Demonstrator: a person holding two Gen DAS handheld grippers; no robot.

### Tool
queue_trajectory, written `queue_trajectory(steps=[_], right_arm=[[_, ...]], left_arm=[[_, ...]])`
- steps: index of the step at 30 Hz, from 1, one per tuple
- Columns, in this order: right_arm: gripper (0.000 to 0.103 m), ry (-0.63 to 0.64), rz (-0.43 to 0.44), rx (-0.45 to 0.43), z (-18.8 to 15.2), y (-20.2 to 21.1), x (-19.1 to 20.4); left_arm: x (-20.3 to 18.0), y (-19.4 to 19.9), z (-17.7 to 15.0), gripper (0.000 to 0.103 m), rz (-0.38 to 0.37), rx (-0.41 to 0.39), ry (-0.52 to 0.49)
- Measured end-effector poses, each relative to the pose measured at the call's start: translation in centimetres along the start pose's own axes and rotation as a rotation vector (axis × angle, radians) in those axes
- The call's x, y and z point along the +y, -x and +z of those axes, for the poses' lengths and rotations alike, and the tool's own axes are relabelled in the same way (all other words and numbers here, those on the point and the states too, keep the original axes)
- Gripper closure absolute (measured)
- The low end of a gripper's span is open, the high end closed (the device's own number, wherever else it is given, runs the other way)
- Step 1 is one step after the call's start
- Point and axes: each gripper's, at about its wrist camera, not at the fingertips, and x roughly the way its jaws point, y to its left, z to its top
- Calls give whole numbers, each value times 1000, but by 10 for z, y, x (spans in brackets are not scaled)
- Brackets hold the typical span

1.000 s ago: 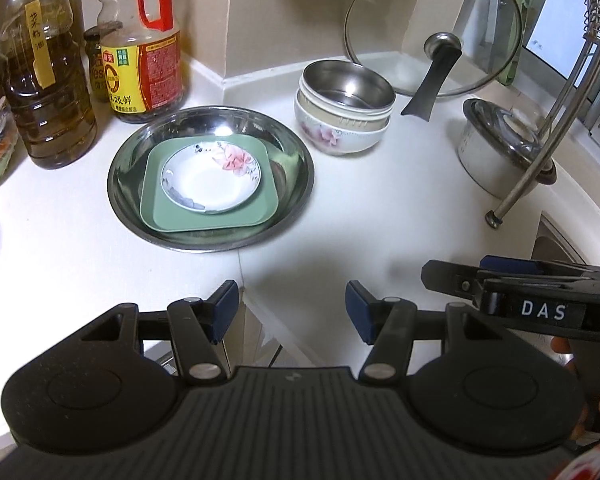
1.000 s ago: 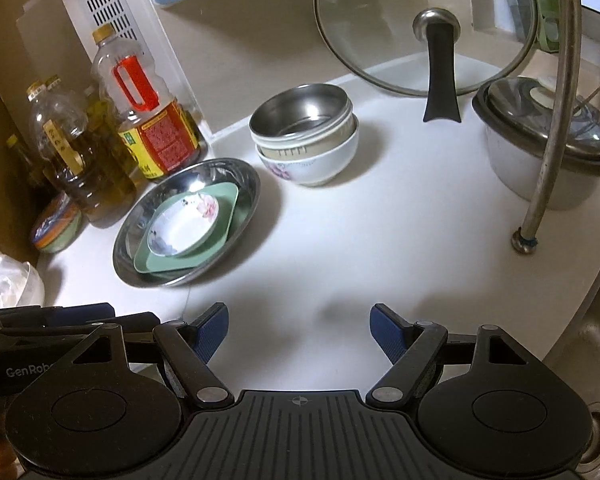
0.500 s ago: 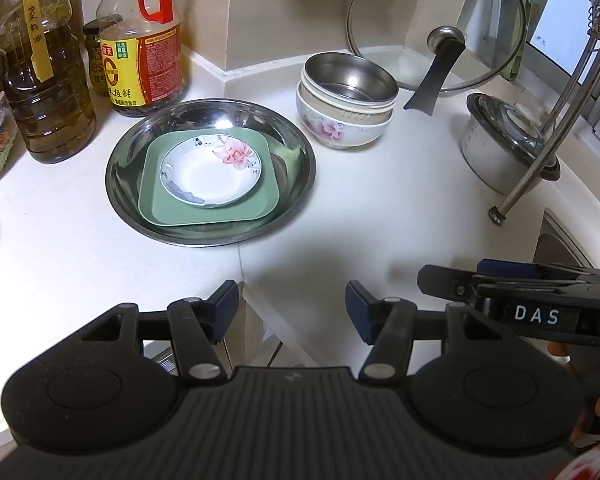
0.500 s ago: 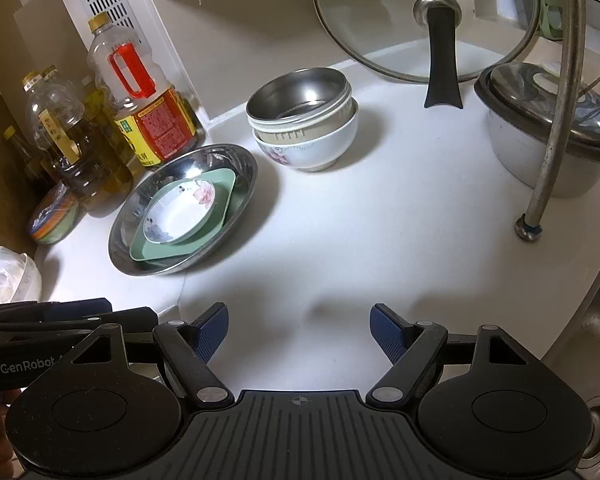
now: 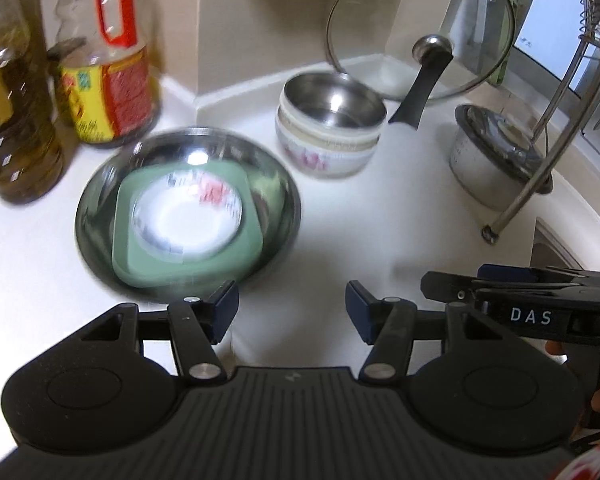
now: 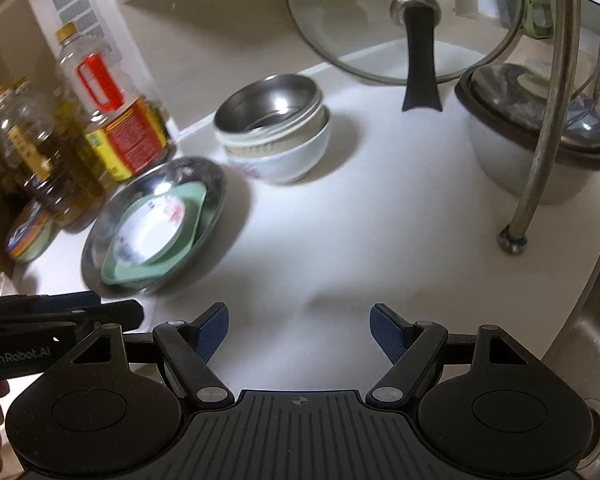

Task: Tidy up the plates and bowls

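The left claw (image 5: 292, 304) stands spread and empty at the lower middle of its frame, over the white bench (image 5: 380, 232). Just above its left fingertip lies the steel plate (image 5: 100, 216), holding a green square plate (image 5: 256, 216) with a small white floral dish (image 5: 188, 224) on top, all blurred. The stack of bowls (image 5: 328, 136), a steel bowl nested in white floral ones, sits above centre, well apart from the claw. The right claw (image 6: 299, 328) is likewise spread and empty; in its frame the plates lie at middle left and the bowls above centre. Readable writing: "DAS" and "GenRobot.AI" on the claws. The oil bottle (image 5: 108, 60) label is too blurred to read.
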Motion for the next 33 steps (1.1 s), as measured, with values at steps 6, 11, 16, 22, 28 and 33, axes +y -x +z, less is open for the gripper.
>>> queue_trajectory(steps=[6, 11, 16, 22, 28, 33], right_arm=[[25, -10, -48, -86, 39, -13, -4], [26, -14, -67, -154, 80, -30, -5], [28, -16, -85, -186, 115, -57, -8], [48, -19, -82, -132, 141, -93, -13], [65, 7, -90, -81, 150, -119, -12], [76, 40, -94, -63, 151, -130, -9]], left_arm=[[7, -21, 48, 47, -16, -67, -31], [8, -45, 90, 48, -30, -112, -65], [6, -76, 121, 48, -32, -113, -85], [4, -115, 143, 56, -20, -67, -98], [5, -145, 155, 67, -11, -25, -112], [6, -153, 158, 71, -20, -6, -117]])
